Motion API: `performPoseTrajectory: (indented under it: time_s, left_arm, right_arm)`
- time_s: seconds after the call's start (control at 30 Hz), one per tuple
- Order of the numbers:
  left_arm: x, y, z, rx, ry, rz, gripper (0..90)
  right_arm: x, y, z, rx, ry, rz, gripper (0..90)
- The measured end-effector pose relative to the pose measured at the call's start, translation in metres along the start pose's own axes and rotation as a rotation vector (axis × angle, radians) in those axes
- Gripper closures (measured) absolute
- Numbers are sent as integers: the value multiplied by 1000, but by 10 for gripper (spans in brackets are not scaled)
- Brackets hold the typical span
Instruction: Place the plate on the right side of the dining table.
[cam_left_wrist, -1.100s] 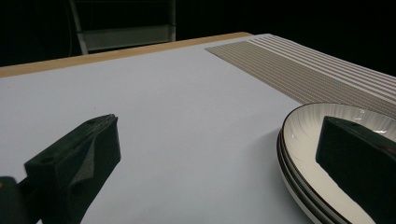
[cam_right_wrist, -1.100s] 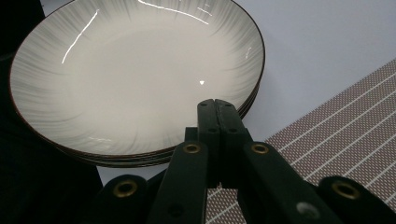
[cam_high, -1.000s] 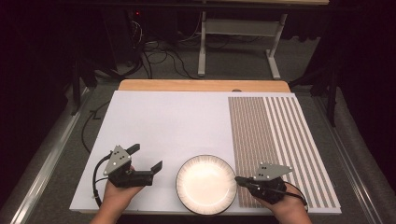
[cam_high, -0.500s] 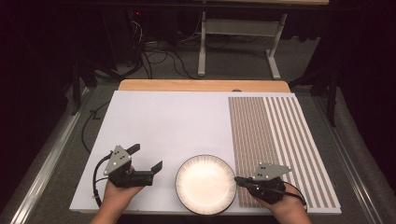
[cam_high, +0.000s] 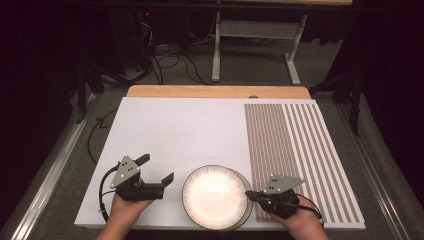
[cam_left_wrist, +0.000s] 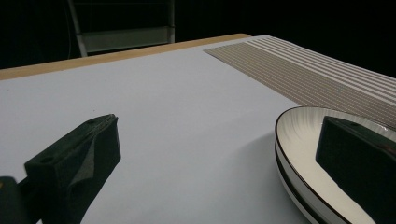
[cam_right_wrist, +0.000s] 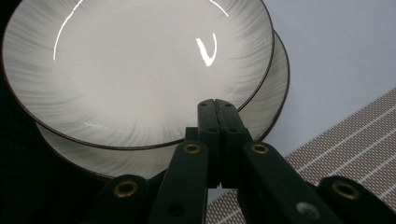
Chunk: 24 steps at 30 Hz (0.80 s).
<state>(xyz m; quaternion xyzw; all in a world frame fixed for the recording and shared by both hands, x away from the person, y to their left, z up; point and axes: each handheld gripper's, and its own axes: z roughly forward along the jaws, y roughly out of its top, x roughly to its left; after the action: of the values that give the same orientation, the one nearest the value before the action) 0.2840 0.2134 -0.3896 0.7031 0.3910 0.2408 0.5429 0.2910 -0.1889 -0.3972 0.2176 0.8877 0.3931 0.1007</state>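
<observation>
While stacked on the white mat (cam_high: 200, 130), sat near its front edge: two plates, top plate (cam_high: 214, 196) nested in bottom plate (cam_right_wrist: 266, 107), slightly offset so the lower rim peeked out on the side toward the striped mat (cam_high: 300, 150). Held nothing, either plate; bare glossy white inside, dark rim, faint grey streaks. Just right of the plates, over the striped mat's edge: right gripper (cam_high: 250, 194), jaws pressed together, tips at the plates' rim, clamped on nothing visible. Just left of the plates: left gripper (cam_high: 156, 167), jaws spread wide, nothing between them, one jaw in front of the near rim in the left gripper view.
</observation>
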Motion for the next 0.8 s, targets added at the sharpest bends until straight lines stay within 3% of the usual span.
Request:
performPoseTrajectory:
  time_s: [0.8]
  left_arm:
    - [1,1,-1,-8,-17,-21,3]
  right_arm:
    - [7,5,12,31,25,-18,900]
